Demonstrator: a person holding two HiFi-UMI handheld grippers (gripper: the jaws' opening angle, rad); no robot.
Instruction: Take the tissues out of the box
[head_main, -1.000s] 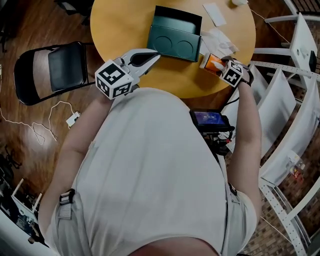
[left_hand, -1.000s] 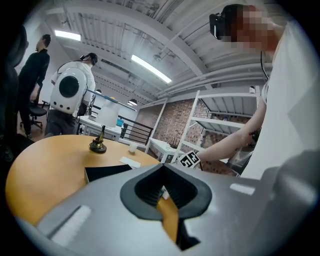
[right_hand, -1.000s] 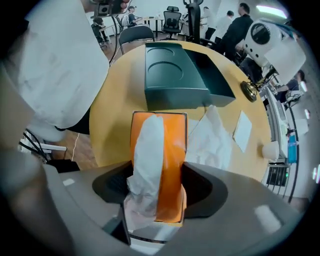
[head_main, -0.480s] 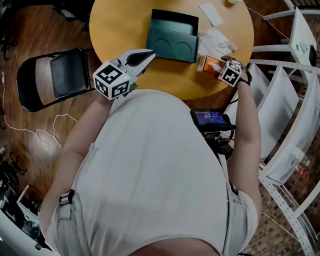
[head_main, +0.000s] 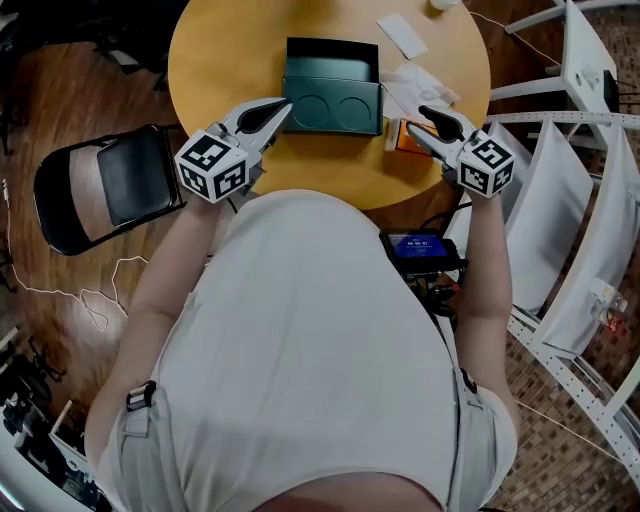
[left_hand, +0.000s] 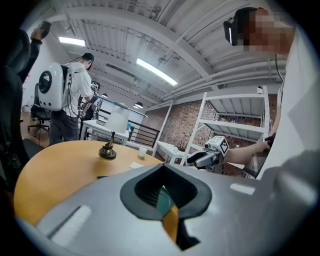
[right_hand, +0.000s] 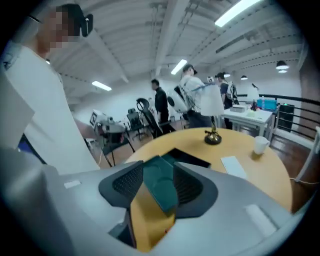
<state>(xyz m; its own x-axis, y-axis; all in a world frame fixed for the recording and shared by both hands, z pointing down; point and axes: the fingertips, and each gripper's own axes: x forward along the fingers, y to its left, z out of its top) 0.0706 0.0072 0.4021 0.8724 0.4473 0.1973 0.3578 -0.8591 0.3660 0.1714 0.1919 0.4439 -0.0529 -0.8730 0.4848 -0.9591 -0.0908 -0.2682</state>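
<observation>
A dark green box (head_main: 332, 85) stands with its lid up on the round yellow table (head_main: 220, 50). Crumpled white tissues (head_main: 420, 82) lie just right of it, beside an orange packet (head_main: 405, 137). My left gripper (head_main: 283, 104) hovers at the box's near left corner, shut and holding nothing. My right gripper (head_main: 428, 112) hangs above the orange packet; its jaws stand apart and are closing, with nothing between them. Through them, in the right gripper view, I see the green box (right_hand: 161, 189) and the tabletop (right_hand: 235, 150). The left gripper view shows my right gripper (left_hand: 200, 160) at the table's far side.
A white card (head_main: 400, 35) lies at the table's far side. A black folding chair (head_main: 110, 170) stands to the left and white shelving (head_main: 570, 150) to the right. A small screen device (head_main: 420, 245) sits below the table edge. A lamp base (right_hand: 213, 137), a cup (right_hand: 260, 145) and several people show in the background.
My right gripper has drawn back from the orange packet toward me and now points over it. The left gripper has stayed by the box's left corner.
</observation>
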